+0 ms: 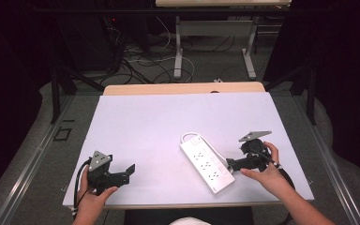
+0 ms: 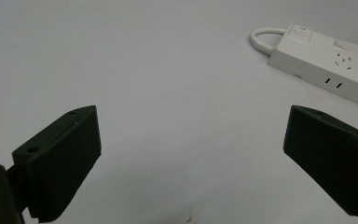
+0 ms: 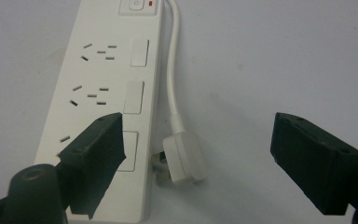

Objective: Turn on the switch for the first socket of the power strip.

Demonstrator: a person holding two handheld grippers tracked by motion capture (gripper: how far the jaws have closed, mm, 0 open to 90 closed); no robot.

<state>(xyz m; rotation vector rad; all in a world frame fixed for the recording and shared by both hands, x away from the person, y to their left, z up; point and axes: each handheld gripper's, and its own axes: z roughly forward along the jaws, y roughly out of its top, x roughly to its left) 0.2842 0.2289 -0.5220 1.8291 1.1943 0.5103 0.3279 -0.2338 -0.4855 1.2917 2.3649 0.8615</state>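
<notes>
Two claws are working at the table (image 1: pixel 136 122): the right claw (image 3: pixel 193 154) is hovering wide open and empty around the white plug (image 3: pixel 182 161), which is lying loose beside the power strip (image 3: pixel 105 93) near the table's front right, so plugging in is yet to come. The left claw (image 2: pixel 191 154) is idling open, while the plug's prongs are hard to make out.
</notes>
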